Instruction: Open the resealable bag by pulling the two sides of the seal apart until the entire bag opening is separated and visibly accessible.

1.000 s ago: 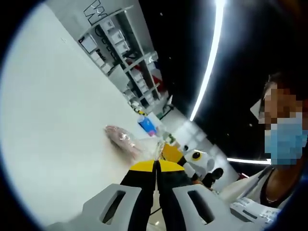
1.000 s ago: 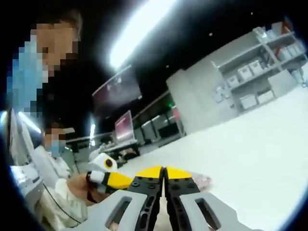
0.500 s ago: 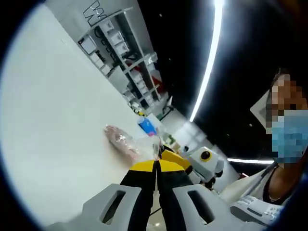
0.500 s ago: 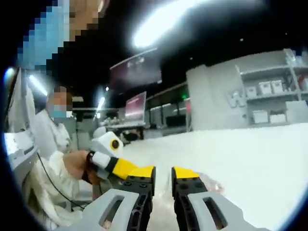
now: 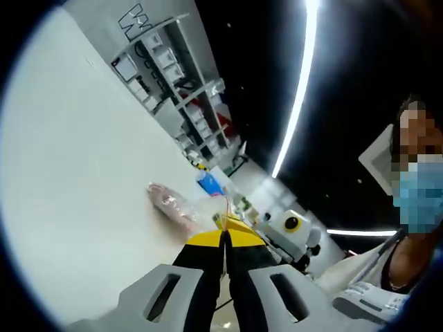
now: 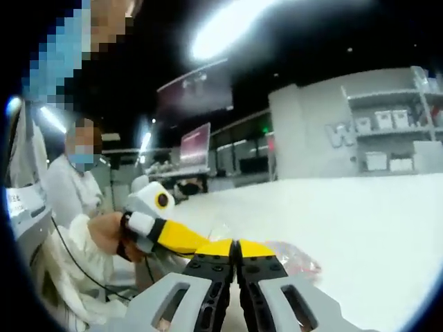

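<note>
I take the clear plastic resealable bag with pinkish contents as my landmark: it lies on the broad white tabletop, and in the left gripper view its length runs away from my left gripper, with the pink bulk at the far end and the clear mouth end nearest the yellow tips. My left gripper's jaws are pressed together with no gap showing between them, right at that mouth end; I judge they pinch one lip of the seal, though the film is too thin and blurred for me to be sure. In the right gripper view my right gripper is likewise drawn tight, its tips at the near edge of the bag, and whether film is caught between them I cannot tell. The left gripper comes in there from the left, held by a hand, its yellow tip just beside my right tips. So both grippers meet at the same end of the bag, about equally near it. The next move, I judge, is a pull apart across the seal line, square to the bag's length.
</note>
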The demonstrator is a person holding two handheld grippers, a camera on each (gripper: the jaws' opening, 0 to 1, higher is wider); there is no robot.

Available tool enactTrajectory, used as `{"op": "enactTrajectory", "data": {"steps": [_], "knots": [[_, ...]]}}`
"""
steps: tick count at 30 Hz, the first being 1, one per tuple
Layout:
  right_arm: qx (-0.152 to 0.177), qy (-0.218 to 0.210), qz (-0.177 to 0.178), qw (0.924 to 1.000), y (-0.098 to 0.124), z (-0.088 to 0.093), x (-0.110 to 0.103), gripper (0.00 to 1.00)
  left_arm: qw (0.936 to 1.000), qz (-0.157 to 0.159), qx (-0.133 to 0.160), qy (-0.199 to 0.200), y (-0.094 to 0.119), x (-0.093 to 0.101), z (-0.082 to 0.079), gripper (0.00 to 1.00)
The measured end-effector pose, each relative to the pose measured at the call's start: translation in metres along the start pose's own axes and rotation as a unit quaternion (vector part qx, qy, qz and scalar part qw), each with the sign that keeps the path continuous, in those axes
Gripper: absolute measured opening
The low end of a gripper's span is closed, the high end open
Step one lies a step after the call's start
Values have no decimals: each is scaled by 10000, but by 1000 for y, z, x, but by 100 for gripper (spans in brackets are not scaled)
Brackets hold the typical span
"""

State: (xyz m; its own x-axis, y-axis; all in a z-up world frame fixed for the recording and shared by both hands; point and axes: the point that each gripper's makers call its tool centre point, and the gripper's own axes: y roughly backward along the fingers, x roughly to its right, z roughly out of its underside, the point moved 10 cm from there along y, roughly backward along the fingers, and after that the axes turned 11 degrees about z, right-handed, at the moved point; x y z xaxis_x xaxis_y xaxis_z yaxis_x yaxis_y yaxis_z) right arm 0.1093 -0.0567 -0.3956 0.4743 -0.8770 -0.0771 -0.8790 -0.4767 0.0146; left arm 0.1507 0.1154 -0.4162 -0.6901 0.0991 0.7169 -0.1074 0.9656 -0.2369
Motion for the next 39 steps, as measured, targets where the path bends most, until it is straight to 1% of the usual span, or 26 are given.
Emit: {"op": "enactTrajectory", "data": {"steps": [3, 7, 8, 10, 13, 14, 15, 17, 19, 21, 25, 28, 29, 32, 35, 37, 39], "knots": [[97, 9, 47, 9999, 1, -5, 1, 0, 9998, -127, 26, -165, 0, 1, -2, 1], [297, 57, 130, 9995, 2, -12, 3, 0, 9993, -182, 64, -326, -1, 2, -3, 2], [330, 49, 144, 9993, 3, -13, 4, 0, 9991, -201, 91, -362, -1, 3, -4, 3], [427, 23, 177, 9989, 4, -15, 5, 0, 9984, -303, 124, -467, -1, 3, -5, 9], [574, -37, 226, 9981, 7, -18, 7, 0, 9957, -444, 76, -803, -1, 6, -7, 11], [618, -59, 233, 9978, 7, -20, 8, 0, 9946, -463, 42, -923, -1, 7, -7, 12], [663, -77, 242, 9975, 8, -21, 9, 0, 9928, -492, 12, -1091, -2, 8, -8, 16], [728, -96, 264, 9969, 8, -24, 11, 0, 9879, -593, -25, -1430, -3, 10, -10, 20], [786, -104, 282, 9965, 9, -27, 12, 0, 9812, -682, -100, -1801, -3, 11, -11, 22], [837, -117, 283, 9960, 9, -30, 13, 0, 9766, -745, -31, -2016, -3, 11, -12, 22], [925, -125, 277, 9952, 11, -33, 13, 0, 9730, -793, 118, -2164, 0, 12, -12, 22], [967, -99, 262, 9949, 11, -37, 13, 0, 9696, -829, 76, -2299, -2, 12, -13, 24], [979, -72, 260, 9948, 11, -38, 13, 0, 9674, -862, 51, -2381, -2, 13, -13, 25], [1011, 20, 243, 9946, 10, -44, 13, 0, 9566, -987, -73, -2742, -5, 12, -12, 29], [1063, 96, 208, 9941, 8, -46, 13, 0, 9511, -1085, -177, -2887, -6, 9, -9, 32], [1078, 171, 180, 9939, 7, -50, 13, 0, 9446, -1193, -236, -3050, -6, 6, -9, 37], [1094, 276, 171, 9935, 7, -54, 13, 0, 9277, -1380, -253, -3461, -6, 5, -12, 55]]}}
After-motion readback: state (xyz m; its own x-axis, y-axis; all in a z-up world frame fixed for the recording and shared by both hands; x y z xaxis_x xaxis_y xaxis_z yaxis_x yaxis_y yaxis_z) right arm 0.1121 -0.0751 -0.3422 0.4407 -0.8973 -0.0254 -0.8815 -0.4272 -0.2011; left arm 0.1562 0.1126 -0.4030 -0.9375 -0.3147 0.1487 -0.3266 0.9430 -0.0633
